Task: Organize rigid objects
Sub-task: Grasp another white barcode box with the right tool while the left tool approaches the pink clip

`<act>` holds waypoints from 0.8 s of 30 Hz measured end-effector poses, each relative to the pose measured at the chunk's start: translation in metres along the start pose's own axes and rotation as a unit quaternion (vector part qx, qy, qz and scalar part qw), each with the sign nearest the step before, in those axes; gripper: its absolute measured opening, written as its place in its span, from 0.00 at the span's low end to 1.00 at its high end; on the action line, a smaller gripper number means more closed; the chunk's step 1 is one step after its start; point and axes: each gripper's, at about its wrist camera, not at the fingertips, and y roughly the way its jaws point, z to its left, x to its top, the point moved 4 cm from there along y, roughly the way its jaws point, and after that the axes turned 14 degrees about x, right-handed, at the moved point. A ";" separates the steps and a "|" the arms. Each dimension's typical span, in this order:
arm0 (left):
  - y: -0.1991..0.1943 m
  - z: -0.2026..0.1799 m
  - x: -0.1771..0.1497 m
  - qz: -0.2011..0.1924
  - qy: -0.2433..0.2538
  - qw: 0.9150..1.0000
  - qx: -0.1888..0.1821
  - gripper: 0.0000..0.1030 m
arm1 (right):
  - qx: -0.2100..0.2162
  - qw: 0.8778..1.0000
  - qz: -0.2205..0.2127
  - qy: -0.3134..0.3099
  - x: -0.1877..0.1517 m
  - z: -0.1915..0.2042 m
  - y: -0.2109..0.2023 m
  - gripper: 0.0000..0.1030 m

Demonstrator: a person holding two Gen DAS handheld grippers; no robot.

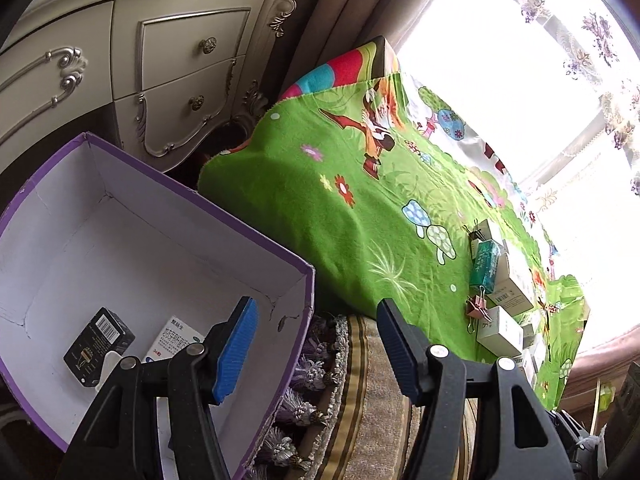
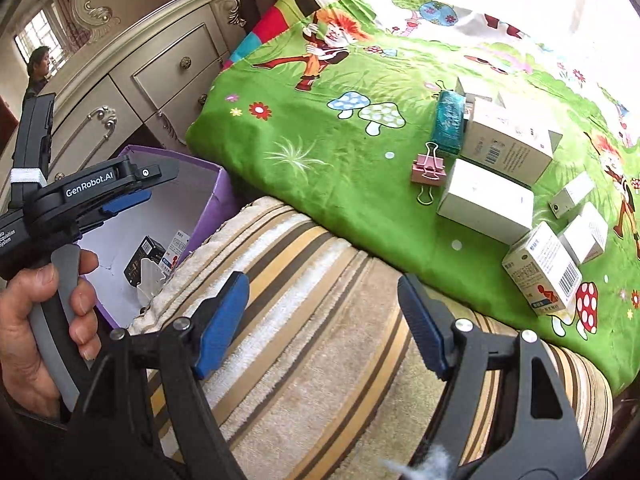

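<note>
A purple box [image 1: 200, 200] with a white inside holds a black carton [image 1: 98, 346], a white medicine carton [image 1: 176, 338] and a clear piece; it also shows in the right wrist view [image 2: 208, 200]. My left gripper [image 1: 316, 344] is open and empty over the box's near corner. On the green cartoon cloth [image 2: 320, 152] lie several white cartons [image 2: 486, 200], a teal packet [image 2: 450, 122] and a pink binder clip [image 2: 428, 168]. My right gripper [image 2: 324, 320] is open and empty above the striped cushion [image 2: 320, 360], short of the cartons.
A cream dresser [image 1: 160, 60] with drawers stands behind the box. A bright window with curtains [image 1: 520, 80] lies beyond the cloth. A tasselled fringe [image 1: 312, 380] edges the cushion beside the box. A black binder clip [image 1: 476, 234] lies by the far cartons.
</note>
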 end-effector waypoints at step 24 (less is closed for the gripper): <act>0.027 -0.127 -0.025 0.048 0.110 0.991 -0.056 0.61 | -0.075 0.951 -0.066 0.292 -0.018 -0.162 -0.046 0.86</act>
